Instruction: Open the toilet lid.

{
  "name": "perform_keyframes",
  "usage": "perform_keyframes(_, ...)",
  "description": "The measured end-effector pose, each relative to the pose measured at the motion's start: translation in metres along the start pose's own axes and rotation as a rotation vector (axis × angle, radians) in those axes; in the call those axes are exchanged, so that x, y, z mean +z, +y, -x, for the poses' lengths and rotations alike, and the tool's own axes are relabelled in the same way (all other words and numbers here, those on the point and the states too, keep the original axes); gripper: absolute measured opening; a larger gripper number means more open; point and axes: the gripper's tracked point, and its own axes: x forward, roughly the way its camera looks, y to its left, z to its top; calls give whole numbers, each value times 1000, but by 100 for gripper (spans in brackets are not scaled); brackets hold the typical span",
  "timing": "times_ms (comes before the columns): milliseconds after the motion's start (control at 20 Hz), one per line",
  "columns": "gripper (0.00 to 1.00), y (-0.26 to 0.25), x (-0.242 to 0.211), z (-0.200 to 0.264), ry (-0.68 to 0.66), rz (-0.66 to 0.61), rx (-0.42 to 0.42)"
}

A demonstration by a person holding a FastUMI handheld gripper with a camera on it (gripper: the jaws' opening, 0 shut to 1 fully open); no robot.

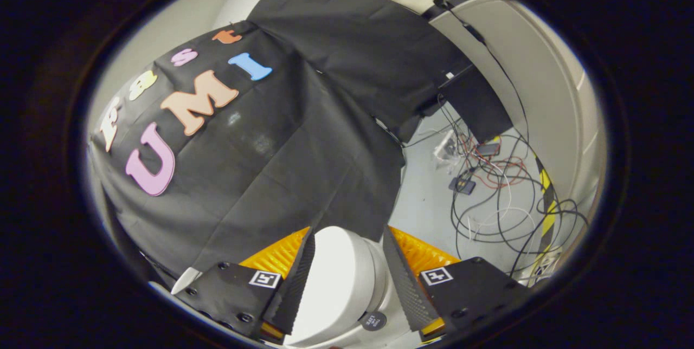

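The white toilet (pixel 339 284) shows in the gap between my two fingers, low and close. Its rounded lid (pixel 331 267) fills most of that gap, and a round dark flush button (pixel 373 320) sits on the white body just inside the right finger. My gripper (pixel 348 236) is open with its fingers spread wide, one on each side of the lid. I cannot tell whether the pads touch the lid. The lower part of the toilet is hidden behind the fingers.
The booth's black cloth wall (pixel 303 137) hangs just beyond the toilet. To the right, a grey floor (pixel 428 197) carries tangled cables (pixel 499 197) and small devices. A pale wall panel (pixel 531 83) with a yellow-black striped edge (pixel 547 202) stands further right.
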Motion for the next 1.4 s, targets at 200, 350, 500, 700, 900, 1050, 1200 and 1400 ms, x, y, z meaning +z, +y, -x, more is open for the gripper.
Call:
perform_keyframes(200,79,-11,-18,3,39,-12,-26)
perform_keyframes(350,79,-16,-28,4,54,-47,-41)
perform_keyframes(500,79,-22,-38,3,70,-95,-56)
perform_keyframes(700,79,-24,-50,3,88,-149,-65)
perform_keyframes(900,79,-30,-78,0,180,-139,-98)
perform_keyframes(1050,79,-32,-98,7,230,-161,-98)
perform_keyframes(1200,79,-34,-126,12,332,-211,-112)
perform_keyframes(1400,50,-31,-154,19,415,-208,-121)
